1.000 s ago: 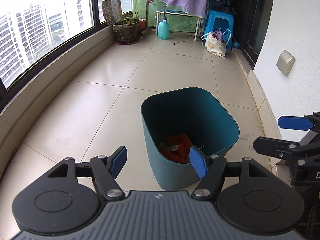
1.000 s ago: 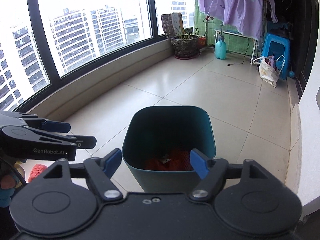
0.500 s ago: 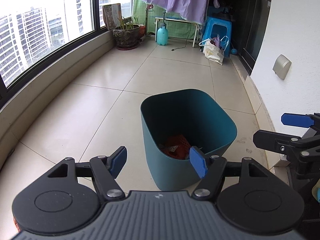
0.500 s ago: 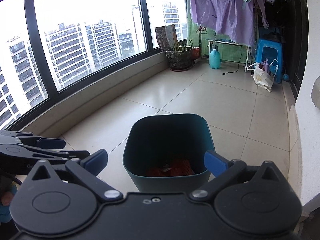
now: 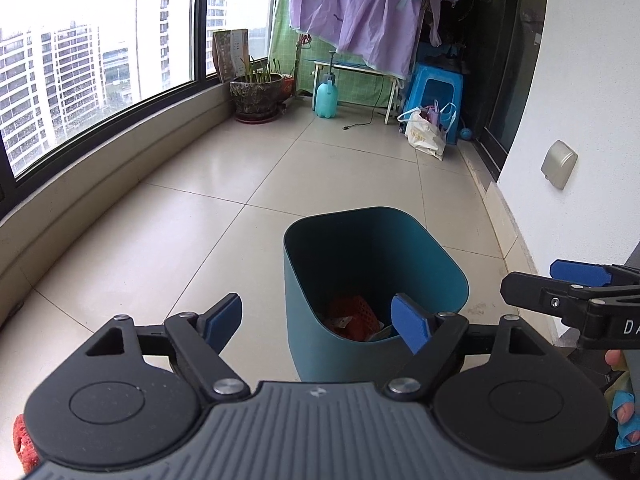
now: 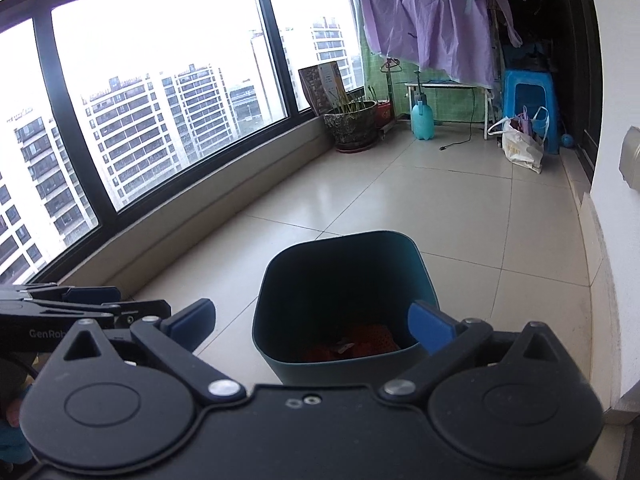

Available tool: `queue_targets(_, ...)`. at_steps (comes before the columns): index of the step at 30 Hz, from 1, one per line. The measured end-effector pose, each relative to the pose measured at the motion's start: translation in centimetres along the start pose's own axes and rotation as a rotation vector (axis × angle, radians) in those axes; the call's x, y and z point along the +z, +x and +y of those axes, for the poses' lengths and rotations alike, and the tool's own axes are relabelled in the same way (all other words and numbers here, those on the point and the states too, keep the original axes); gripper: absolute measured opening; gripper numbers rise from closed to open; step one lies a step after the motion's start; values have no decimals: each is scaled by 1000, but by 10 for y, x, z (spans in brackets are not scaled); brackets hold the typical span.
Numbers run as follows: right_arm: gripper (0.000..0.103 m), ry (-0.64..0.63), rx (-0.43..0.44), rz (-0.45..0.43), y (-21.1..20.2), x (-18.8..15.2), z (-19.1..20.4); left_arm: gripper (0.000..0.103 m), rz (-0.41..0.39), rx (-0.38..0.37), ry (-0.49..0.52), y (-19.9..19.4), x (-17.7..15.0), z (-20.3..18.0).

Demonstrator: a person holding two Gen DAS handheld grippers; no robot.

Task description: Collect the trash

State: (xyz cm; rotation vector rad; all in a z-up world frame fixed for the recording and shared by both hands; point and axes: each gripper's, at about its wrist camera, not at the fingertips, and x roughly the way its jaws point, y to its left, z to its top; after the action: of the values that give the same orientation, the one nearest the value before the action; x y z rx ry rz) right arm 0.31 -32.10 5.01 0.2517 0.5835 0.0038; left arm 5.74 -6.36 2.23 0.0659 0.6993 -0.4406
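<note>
On the glossy beige tiled floor (image 5: 224, 184) of a glazed balcony, a teal plastic bin (image 5: 374, 280) is standing upright with its mouth facing up, its long axis vertical. It is a smooth, matte, rounded-square tub, tapering slightly toward the base. Inside it, at the bottom, orange-red netted trash (image 5: 354, 316) is lying with a scrap of paper on top; the mesh is looking coarse and dimpled.

Just near the bin, the left gripper (image 5: 318, 320) is hanging with its blue-padded fingers (image 5: 410, 322) spreading further apart, nothing between them but the bin's near rim seen beyond. The right gripper (image 6: 312, 322) is hovering beside it, fingers (image 6: 430, 326) released wide and grasping nothing.

At the near left edge of the left wrist view, a red spongy-looking piece (image 5: 24, 446) is peeking from behind the gripper body.

Far across the floor, a mottled round plant pot (image 5: 256, 94), a turquoise spray bottle (image 5: 326, 98) and a blue plastic stool (image 5: 434, 98) are standing under a hanging lilac garment (image 5: 352, 8).
</note>
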Motion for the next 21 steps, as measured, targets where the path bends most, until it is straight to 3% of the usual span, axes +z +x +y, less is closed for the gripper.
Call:
queue_targets(7,103,-32,-7,12,3,-3,4,83,-7,-8,18,-1,0,-1)
queue_targets(12,103,11,-5,36,8,-9,7,83,0,5,34,3,-3,-2)
queue_targets(21,103,-53,-48,-8,9,-9,15,83,6,5,39,4,-7,4)
